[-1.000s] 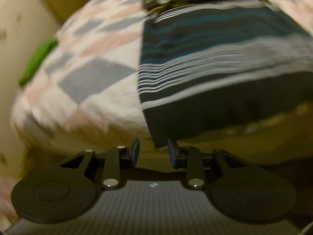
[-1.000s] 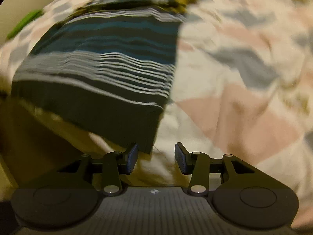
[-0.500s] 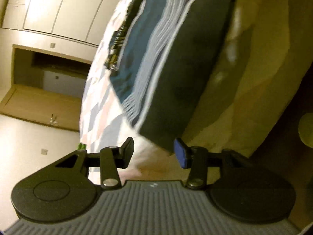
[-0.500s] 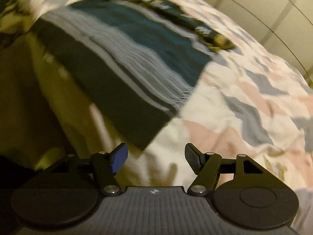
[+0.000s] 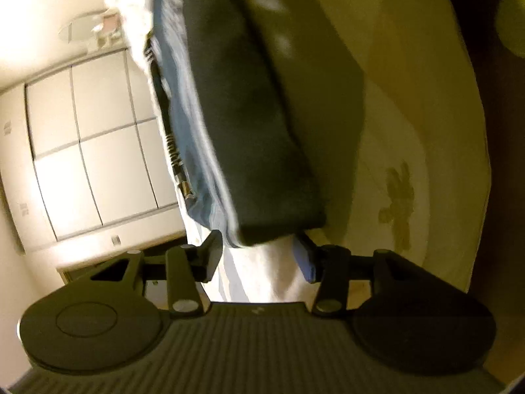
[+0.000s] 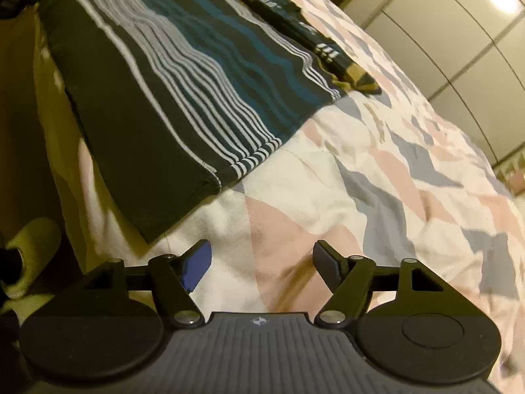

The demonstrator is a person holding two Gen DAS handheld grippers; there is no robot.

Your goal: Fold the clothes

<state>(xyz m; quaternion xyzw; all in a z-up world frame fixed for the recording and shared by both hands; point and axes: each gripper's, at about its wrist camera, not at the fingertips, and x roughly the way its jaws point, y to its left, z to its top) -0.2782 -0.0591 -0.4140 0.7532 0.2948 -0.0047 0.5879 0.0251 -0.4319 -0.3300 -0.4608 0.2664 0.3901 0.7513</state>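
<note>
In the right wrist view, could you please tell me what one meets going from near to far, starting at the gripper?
Right gripper, open → patterned bedspread → striped garment, lying flat on the bedspread → dark patterned cloth beyond the garment's far edge → pale cupboard doors.

No lettering can be read (garment print blurred).

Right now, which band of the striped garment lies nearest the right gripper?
The plain dark band at the hem of the striped garment, nearest the open right gripper. Unlike the white-striped and teal bands beyond it, it has no stripes.
</note>
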